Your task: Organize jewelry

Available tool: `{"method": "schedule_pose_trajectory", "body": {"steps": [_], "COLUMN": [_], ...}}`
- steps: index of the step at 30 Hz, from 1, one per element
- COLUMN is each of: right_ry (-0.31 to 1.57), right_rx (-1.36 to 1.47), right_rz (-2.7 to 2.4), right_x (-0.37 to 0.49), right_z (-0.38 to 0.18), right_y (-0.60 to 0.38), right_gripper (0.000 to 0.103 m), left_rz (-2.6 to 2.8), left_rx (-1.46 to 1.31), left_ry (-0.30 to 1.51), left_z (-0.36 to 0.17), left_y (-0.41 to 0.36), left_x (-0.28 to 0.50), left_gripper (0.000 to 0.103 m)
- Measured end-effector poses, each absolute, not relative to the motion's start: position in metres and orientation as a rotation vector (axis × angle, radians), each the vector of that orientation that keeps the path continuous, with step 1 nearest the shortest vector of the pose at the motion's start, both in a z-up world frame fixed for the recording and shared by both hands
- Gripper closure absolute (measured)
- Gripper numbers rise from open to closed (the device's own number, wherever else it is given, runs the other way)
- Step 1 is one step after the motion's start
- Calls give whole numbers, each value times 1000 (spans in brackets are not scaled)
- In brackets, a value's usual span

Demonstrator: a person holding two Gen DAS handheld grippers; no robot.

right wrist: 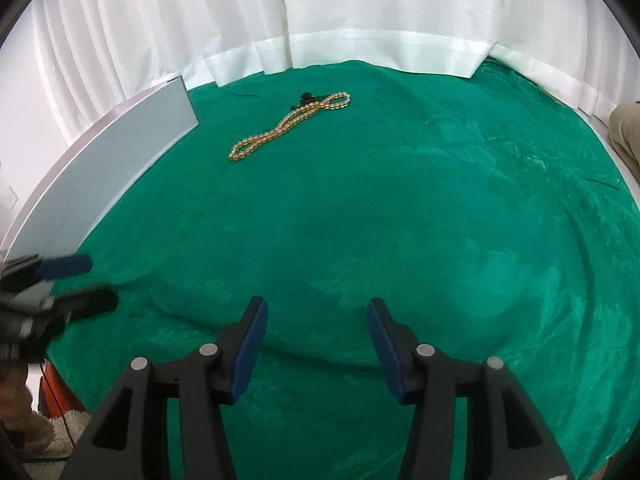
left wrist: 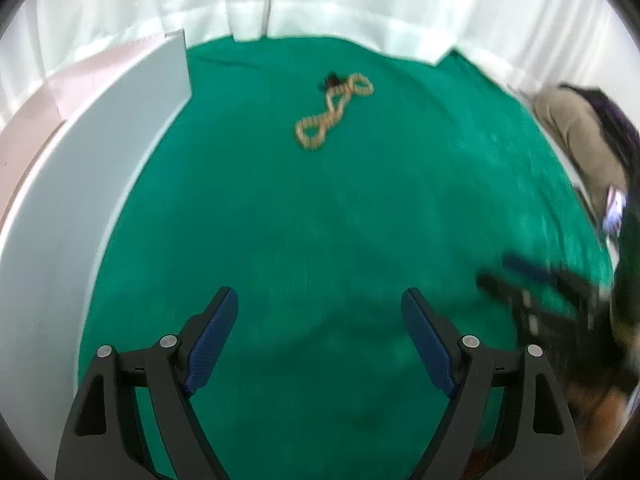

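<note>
A string of gold-pink beads (left wrist: 332, 114) lies twisted in loops on the green cloth (left wrist: 320, 220) at the far middle, with a small dark piece (left wrist: 331, 79) at its far end. It also shows in the right wrist view (right wrist: 288, 126). My left gripper (left wrist: 320, 312) is open and empty, well short of the beads. My right gripper (right wrist: 318, 320) is open and empty, also well short of them. The right gripper shows blurred at the right of the left wrist view (left wrist: 532, 288). The left gripper shows blurred at the left of the right wrist view (right wrist: 60, 284).
A flat grey-white box (left wrist: 100, 152) lies along the left edge of the cloth and shows in the right wrist view (right wrist: 104, 156) too. White curtains (right wrist: 320, 12) hang behind the table. A person in beige (left wrist: 580, 140) sits at the right.
</note>
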State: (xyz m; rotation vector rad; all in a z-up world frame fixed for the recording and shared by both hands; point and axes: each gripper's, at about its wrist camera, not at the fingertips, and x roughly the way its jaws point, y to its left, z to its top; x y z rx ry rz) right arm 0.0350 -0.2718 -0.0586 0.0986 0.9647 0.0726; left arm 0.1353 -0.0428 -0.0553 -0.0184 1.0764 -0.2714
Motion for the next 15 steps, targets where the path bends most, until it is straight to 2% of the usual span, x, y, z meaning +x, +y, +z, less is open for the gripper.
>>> {"method": "schedule_pose_trajectory", "body": {"steps": [6,11,15], "right_ry": [943,931,938], "right_rx": [115,131,146], "right_rz": [59,65,73], "right_x": [38,39,39], "right_z": [-56,-54,-57], "right_y": [-283,-289,-292], "right_gripper": [50,50,50], "left_rz": [-275,-323,-289], "left_rx": [-51,-56,41], "left_ry": [1028,1062,1072], "left_z": [-59,-84,-108], "left_y": [-62,-86,-105], "left_x": [207,281,323], "left_gripper": [18,18,20]}}
